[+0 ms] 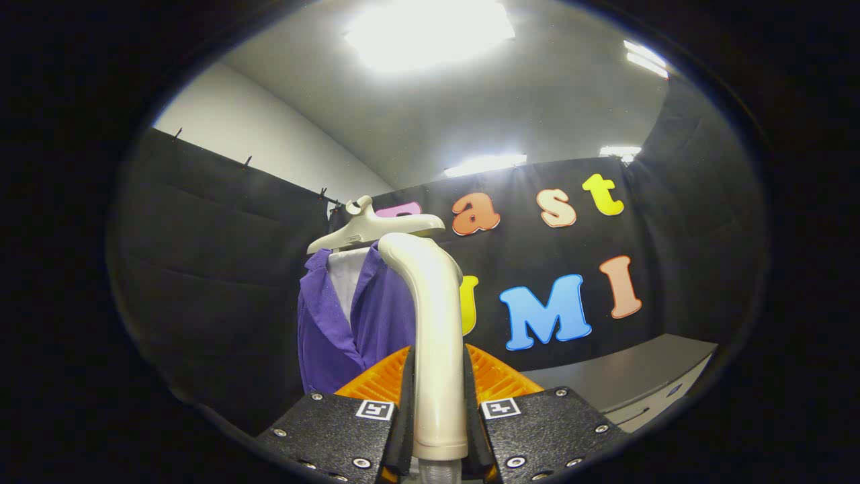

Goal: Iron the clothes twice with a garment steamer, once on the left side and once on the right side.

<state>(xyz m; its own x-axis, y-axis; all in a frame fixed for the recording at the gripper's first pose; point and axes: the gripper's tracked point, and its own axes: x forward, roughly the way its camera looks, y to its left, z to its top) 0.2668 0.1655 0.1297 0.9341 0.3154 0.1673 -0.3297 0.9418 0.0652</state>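
The gripper (438, 410) is gripping the cream handle of the garment steamer (435, 336) — both fingers (376, 386) are pressing against it from either side, closed down to the width of the handle. The steamer is standing upright between the fingers and rising beyond them, its upper end curving over toward the clothes. Just beyond that curved head, a purple shirt (349, 323) is hanging on a cream hanger (369, 228), with a white inner layer showing at the open collar. The hanger is sitting high, in front of the black cloth wall (215, 269), and the shirt is hanging to the left of the steamer, partly hidden behind it. Whether the steamer head is touching the cloth is not something the view is settling. To the right, well apart from the shirt, a grey bench (638, 376) is running along the wall — ceiling lights (430, 30) are glaring overhead.
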